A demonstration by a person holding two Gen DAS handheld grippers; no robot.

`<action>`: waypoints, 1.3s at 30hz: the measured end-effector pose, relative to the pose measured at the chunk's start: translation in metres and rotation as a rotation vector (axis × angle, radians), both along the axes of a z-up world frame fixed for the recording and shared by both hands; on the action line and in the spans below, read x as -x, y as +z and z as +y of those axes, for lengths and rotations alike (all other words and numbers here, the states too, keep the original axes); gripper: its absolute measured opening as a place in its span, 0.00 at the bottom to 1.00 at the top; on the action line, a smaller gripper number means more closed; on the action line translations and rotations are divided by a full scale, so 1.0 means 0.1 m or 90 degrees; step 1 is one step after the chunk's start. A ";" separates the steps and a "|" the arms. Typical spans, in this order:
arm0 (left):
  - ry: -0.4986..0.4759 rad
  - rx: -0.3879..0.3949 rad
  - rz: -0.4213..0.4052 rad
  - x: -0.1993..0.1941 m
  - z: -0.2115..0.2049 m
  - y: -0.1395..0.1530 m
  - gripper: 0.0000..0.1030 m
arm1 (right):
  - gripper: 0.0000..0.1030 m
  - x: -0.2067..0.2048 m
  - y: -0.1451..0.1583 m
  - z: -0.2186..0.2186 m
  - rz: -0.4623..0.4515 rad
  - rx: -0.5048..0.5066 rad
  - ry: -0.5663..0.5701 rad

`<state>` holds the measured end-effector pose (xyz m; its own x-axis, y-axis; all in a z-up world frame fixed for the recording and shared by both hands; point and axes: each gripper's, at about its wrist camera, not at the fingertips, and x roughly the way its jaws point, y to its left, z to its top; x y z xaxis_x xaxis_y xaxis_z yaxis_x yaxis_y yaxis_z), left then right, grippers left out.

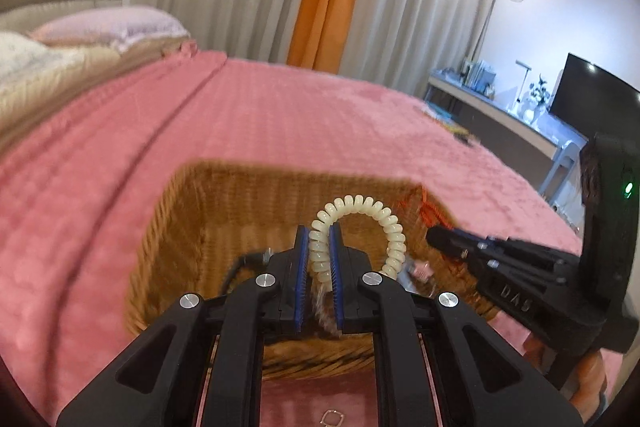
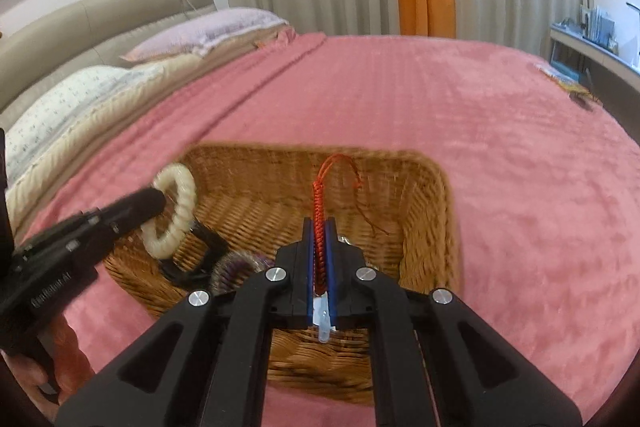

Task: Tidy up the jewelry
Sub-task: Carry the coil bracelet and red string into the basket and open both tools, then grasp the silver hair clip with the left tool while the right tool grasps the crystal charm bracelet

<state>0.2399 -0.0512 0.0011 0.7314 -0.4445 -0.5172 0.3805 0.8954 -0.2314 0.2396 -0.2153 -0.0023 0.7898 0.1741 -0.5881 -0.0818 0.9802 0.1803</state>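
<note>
Pink bedspread (image 1: 280, 131) carries a wicker basket (image 1: 224, 195); left tongs (image 1: 320, 233) clench a cream coil bracelet (image 1: 384, 223), right tongs (image 2: 320, 225) a red braided cord (image 2: 320, 203).

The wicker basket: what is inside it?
Inside the wicker basket lie a black clip and a purple fuzzy piece; the hand-held grippers hide the rest.
</note>
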 end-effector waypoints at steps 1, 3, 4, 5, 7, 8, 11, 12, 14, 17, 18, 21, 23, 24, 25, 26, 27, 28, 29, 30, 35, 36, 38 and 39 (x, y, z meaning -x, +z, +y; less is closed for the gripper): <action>0.000 -0.008 0.005 -0.03 -0.01 -0.04 0.09 | 0.04 -0.02 -0.03 0.00 0.007 0.001 0.001; -0.003 -0.016 0.009 -0.06 -0.02 -0.07 0.09 | 0.04 -0.04 -0.07 0.01 0.016 -0.004 0.006; -0.004 -0.017 0.010 -0.06 -0.02 -0.08 0.09 | 0.04 -0.04 -0.08 0.01 0.021 -0.010 0.010; -0.001 -0.014 0.009 -0.07 0.00 -0.08 0.11 | 0.04 -0.04 -0.07 0.00 0.026 -0.016 0.013; 0.005 -0.003 0.004 -0.06 0.05 -0.07 0.26 | 0.09 -0.03 -0.08 -0.03 0.031 -0.034 0.016; 0.013 0.000 0.000 -0.05 0.09 -0.06 0.35 | 0.18 -0.01 -0.08 -0.04 0.029 -0.034 0.013; 0.017 0.021 -0.006 0.00 0.17 -0.04 0.39 | 0.39 0.07 -0.04 -0.09 0.012 -0.037 -0.003; 0.017 0.026 -0.007 0.02 0.19 -0.02 0.39 | 0.39 0.08 -0.02 -0.10 0.009 -0.041 -0.004; 0.016 0.037 -0.012 0.06 0.23 0.01 0.42 | 0.39 0.11 0.00 -0.12 0.006 -0.052 -0.004; 0.010 0.049 -0.018 0.15 0.28 0.04 0.42 | 0.39 0.20 0.01 -0.12 -0.002 -0.049 -0.012; 0.009 0.052 -0.019 0.20 0.30 0.05 0.42 | 0.39 0.24 0.02 -0.12 -0.005 -0.041 -0.017; 0.006 0.062 -0.018 0.36 0.37 0.04 0.42 | 0.39 0.43 0.05 -0.07 -0.022 -0.026 -0.030; 0.009 0.068 -0.015 0.47 0.42 0.02 0.42 | 0.39 0.60 0.06 -0.04 -0.031 -0.026 -0.033; 0.007 0.079 -0.005 0.54 0.47 0.00 0.42 | 0.39 0.68 0.06 -0.02 -0.033 -0.027 -0.032; 0.008 0.085 0.000 0.57 0.50 -0.02 0.42 | 0.39 0.74 0.05 -0.01 -0.033 -0.029 -0.031; 0.011 0.092 0.006 0.61 0.53 -0.03 0.42 | 0.39 0.83 0.04 0.01 -0.031 -0.032 -0.030; 0.012 0.099 0.013 0.67 0.57 -0.05 0.42 | 0.39 0.90 0.03 0.03 -0.030 -0.034 -0.030; 0.012 0.102 0.018 0.71 0.59 -0.07 0.42 | 0.39 0.98 0.00 0.05 -0.026 -0.035 -0.029; 0.012 0.103 0.022 0.74 0.62 -0.08 0.42 | 0.39 1.07 -0.02 0.07 -0.022 -0.037 -0.029; 0.010 0.104 0.027 0.81 0.64 -0.09 0.42 | 0.39 1.11 -0.03 0.08 -0.019 -0.039 -0.028; -0.032 0.077 0.067 0.98 0.67 -0.19 0.42 | 0.39 1.41 -0.19 0.26 0.021 -0.066 0.001; -0.051 0.064 0.084 0.99 0.66 -0.22 0.42 | 0.39 1.43 -0.21 0.30 0.029 -0.067 0.006; -0.082 0.053 0.102 1.00 0.66 -0.25 0.42 | 0.39 1.53 -0.27 0.40 0.044 -0.063 0.017; -0.098 0.043 0.108 1.01 0.67 -0.26 0.42 | 0.39 1.58 -0.30 0.45 0.051 -0.064 0.023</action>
<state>0.1389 0.0156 -0.0252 0.5582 -0.5811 -0.5922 0.4618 0.8106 -0.3601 0.0818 -0.1699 -0.0323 0.7330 0.2630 -0.6273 -0.0981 0.9535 0.2851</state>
